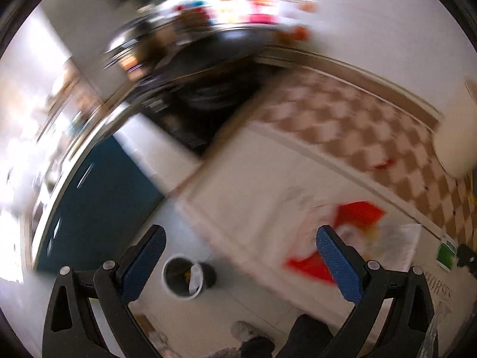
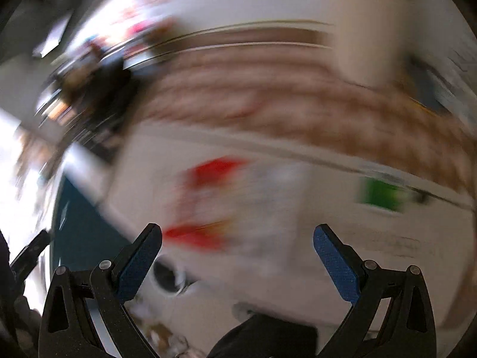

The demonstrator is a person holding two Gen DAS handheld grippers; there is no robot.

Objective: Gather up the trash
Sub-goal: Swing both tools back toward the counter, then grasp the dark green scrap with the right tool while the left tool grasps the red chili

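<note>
Both views are motion-blurred. In the left wrist view my left gripper (image 1: pixel 240 234) is open and empty, held high above a white table (image 1: pixel 253 173). A red and white wrapper (image 1: pixel 345 232) lies on the table to the right of it. A small round trash bin (image 1: pixel 186 276) with paper inside stands on the floor below the table edge. In the right wrist view my right gripper (image 2: pixel 237 231) is open and empty above the same red wrapper (image 2: pixel 208 200), with the bin (image 2: pixel 170 279) near its left finger.
A green and white packet (image 2: pixel 380 194) lies on the table to the right; it also shows in the left wrist view (image 1: pixel 445 253). A brown checkered cloth (image 1: pixel 357 125) covers the far part. A blue panel (image 1: pixel 98 203) stands at left. Dark clutter (image 1: pixel 193 89) sits beyond.
</note>
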